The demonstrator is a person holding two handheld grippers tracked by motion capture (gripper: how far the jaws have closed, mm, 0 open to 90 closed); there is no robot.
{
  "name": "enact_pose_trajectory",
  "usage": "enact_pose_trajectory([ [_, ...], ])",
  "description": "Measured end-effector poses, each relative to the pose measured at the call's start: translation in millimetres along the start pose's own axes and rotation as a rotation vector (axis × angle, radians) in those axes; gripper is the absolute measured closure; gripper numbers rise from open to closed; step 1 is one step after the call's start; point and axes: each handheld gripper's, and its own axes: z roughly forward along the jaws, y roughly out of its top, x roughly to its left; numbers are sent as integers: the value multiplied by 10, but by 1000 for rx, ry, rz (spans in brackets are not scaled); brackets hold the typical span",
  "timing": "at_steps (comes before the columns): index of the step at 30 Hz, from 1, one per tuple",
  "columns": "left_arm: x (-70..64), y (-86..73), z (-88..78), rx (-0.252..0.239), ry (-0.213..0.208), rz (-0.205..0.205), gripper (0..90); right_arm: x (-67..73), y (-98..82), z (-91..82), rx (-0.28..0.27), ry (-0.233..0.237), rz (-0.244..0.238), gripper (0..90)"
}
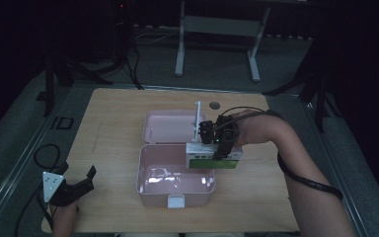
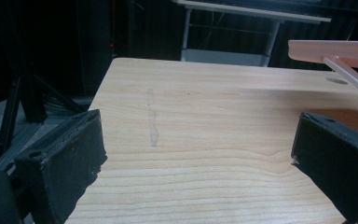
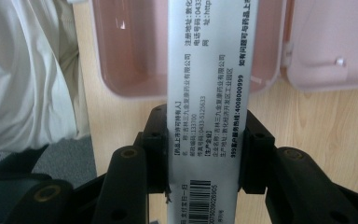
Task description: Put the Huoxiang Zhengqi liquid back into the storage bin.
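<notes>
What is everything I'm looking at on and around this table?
Storage box: one, pink, open, mid-table; its lid lies flat behind it.
Medicine carton: one, white and green with printed text and a barcode, held over the box's right rim.
Table: one, light wood, with a round hole near its far edge.
Desk frame: one, grey, on the floor beyond.
Left gripper: black, open, at the table's near-left corner.
Right gripper: black, fingers clamped on the carton.
</notes>
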Motion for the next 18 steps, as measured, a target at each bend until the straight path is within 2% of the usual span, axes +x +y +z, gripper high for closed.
enact_pose_trajectory([
  [9,2,0,-2,-1,-2,-2,29,73,342,37,15,5,-41,620],
  [13,2,0,0,-2,-2,-2,29,153,489,21,1,9,-82,620],
  [18,5,-1,-3,-1,-4,-1,29,204,642,11,-10,6,-98,620],
])
